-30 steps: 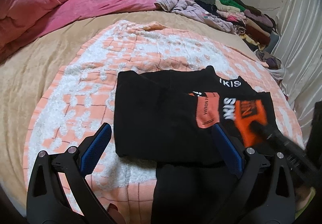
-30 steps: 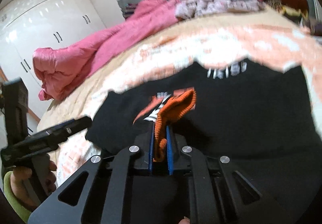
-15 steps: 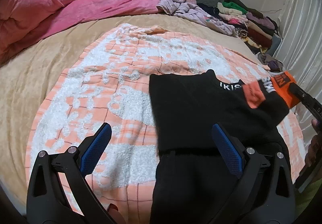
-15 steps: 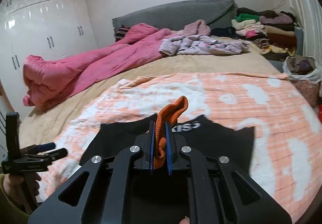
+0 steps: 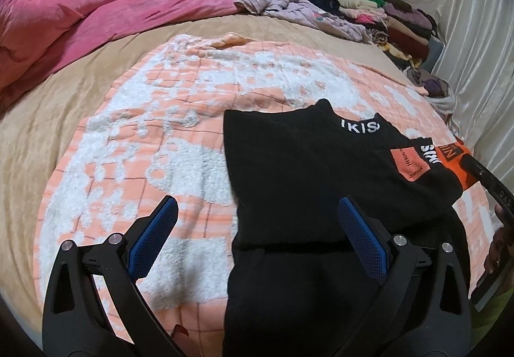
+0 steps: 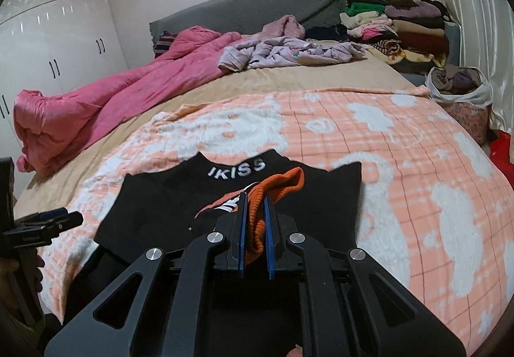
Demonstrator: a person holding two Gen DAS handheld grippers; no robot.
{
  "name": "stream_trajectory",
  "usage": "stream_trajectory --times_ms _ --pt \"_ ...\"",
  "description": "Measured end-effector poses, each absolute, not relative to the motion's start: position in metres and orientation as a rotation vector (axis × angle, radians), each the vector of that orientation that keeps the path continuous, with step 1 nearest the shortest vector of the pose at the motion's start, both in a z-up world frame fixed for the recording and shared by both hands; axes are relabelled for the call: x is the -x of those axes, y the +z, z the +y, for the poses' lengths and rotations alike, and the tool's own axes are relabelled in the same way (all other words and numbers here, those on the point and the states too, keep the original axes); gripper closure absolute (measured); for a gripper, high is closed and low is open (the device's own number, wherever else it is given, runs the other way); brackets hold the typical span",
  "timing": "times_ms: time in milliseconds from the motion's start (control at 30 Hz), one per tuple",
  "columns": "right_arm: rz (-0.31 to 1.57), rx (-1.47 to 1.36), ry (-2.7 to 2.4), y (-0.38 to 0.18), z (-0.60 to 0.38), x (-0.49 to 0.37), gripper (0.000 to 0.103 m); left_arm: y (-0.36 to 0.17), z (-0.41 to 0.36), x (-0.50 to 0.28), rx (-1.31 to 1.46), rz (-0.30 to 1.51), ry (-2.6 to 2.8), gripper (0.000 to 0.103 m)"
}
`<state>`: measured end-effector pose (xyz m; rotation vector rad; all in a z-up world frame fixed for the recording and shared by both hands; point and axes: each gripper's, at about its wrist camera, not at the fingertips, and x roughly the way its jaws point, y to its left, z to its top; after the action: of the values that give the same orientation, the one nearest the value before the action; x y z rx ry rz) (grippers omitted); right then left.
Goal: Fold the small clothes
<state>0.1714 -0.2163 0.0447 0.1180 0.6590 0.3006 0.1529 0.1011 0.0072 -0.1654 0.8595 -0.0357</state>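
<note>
A small black sweater (image 5: 308,170) with white lettering on its collar lies on the peach and white blanket (image 5: 160,145). Its sleeve ends in an orange ribbed cuff (image 6: 276,187). My right gripper (image 6: 255,206) is shut on that cuff and holds the sleeve stretched out to the sweater's right side; in the left wrist view the cuff (image 5: 456,161) shows at the right edge. My left gripper (image 5: 257,228) hovers open above the sweater's lower half, its blue pads (image 5: 154,235) wide apart with nothing between them. In the right wrist view the left gripper (image 6: 54,222) appears at the left edge.
A pink duvet (image 5: 96,13) is bunched along the far left of the bed. Lilac clothes (image 6: 289,52) lie crumpled near the grey headboard (image 6: 257,7). A stack of folded clothes (image 6: 398,26) and a bag of clothes (image 6: 459,90) sit at the far right. White wardrobes (image 6: 48,42) line the left wall.
My right gripper has carried the orange cuff from over the sweater's chest out to its right side, unfolding the sleeve. The left gripper stayed open and drifted slightly.
</note>
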Motion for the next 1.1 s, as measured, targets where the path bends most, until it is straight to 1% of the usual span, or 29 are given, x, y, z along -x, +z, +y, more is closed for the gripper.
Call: stream_trajectory --times_ms 567,700,800,900,1033,1100 --pt "0.751 -0.119 0.225 0.009 -0.230 -0.168 0.094 -0.006 0.066 -0.181 0.075 0.890 -0.103 0.010" --pt "0.798 -0.091 0.182 0.003 -0.231 -0.168 0.091 -0.013 0.060 -0.183 0.076 0.904 -0.121 0.010" --pt "0.811 -0.103 0.136 0.001 -0.240 -0.167 0.084 -0.016 0.055 -0.182 0.066 0.905 -0.138 0.010" --pt "0.804 -0.096 0.134 0.003 -0.240 -0.164 0.084 -0.017 0.050 -0.183 0.050 0.907 -0.149 0.010" --pt "0.794 -0.079 0.183 0.006 -0.226 -0.162 0.082 -0.021 0.044 -0.186 0.010 0.908 -0.155 0.015" --pt "0.791 -0.059 0.219 0.009 -0.214 -0.162 0.078 -0.028 0.041 -0.189 -0.005 0.930 -0.165 0.021"
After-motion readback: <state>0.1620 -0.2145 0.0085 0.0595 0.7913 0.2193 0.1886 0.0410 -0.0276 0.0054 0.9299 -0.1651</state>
